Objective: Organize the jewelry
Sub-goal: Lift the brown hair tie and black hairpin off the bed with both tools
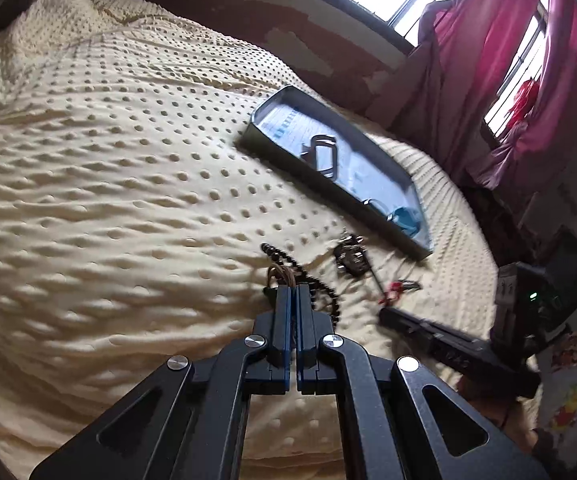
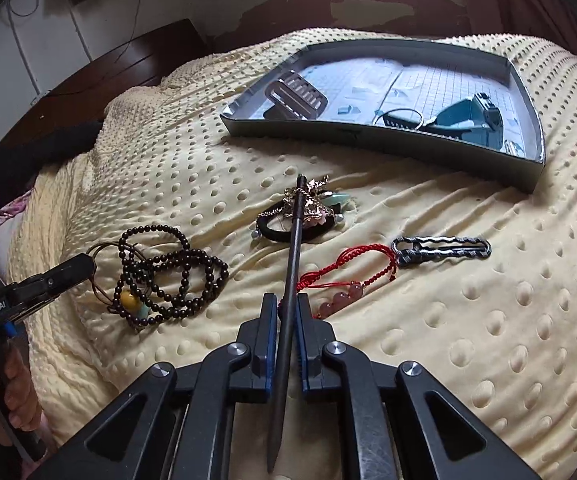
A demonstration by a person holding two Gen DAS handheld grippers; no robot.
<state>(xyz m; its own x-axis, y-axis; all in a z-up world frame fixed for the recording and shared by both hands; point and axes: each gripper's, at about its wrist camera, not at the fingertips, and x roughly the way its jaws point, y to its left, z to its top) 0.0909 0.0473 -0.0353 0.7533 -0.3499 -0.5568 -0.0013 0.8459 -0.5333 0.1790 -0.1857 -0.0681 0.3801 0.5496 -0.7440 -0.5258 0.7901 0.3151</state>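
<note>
My left gripper point(image 1: 293, 291) is shut, pinching the thin brown cord loops point(image 1: 277, 271) of a dark bead strand point(image 2: 176, 276) that lies coiled on the cream blanket. The right wrist view shows that gripper point(image 2: 88, 261) at the strand's left edge. My right gripper point(image 2: 286, 306) is shut on a long dark hair stick point(image 2: 293, 240); its gold ornament end point(image 2: 312, 196) rests over a black hair tie point(image 2: 276, 232). A red cord bracelet point(image 2: 344, 266) with pink beads and a metal hair clip point(image 2: 440, 250) lie to the right. The grey tray point(image 2: 368, 142) stands behind them.
The tray point(image 1: 248, 136) holds a grey watch band point(image 2: 296, 94), a thin ring and a teal watch point(image 2: 460, 118). The dimpled blanket point(image 2: 488, 320) covers the bed. A dark headboard point(image 2: 128, 64) stands at the back left, with a window and pink curtains point(image 1: 488, 60) beyond the bed.
</note>
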